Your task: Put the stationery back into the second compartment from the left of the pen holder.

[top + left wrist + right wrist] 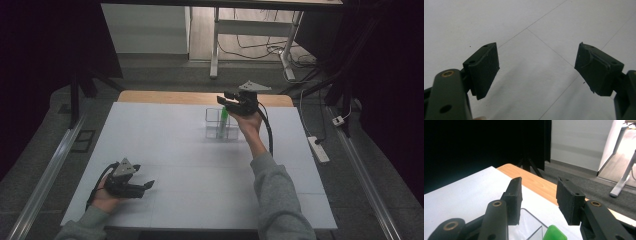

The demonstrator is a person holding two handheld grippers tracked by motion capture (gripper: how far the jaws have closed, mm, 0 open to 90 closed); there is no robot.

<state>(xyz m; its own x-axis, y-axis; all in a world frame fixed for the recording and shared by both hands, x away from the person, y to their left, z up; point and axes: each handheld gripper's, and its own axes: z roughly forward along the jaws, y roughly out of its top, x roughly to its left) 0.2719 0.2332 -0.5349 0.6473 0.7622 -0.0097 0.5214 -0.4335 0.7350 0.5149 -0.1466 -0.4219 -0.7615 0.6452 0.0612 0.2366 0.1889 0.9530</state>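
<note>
A clear plastic box (221, 124) stands on the white table top (165, 150) toward the far side, with a green stick-shaped object (222, 120) upright in it. My right gripper (223, 101) hovers just above that box, open, with nothing between its jaws. In the right gripper view the green object's top (554, 233) and the clear box rim (531, 218) lie below my right gripper (537, 200). My left gripper (148, 185) rests low over the near left of the table, open and empty. In its own view my left gripper (536, 68) has its jaws spread wide over bare white surface.
The wooden table edge (200, 97) shows beyond the white top. Past it are grey floor, a desk frame (215, 45) and cables. A power strip (318, 149) lies on the floor at the right. Dark curtains flank both sides.
</note>
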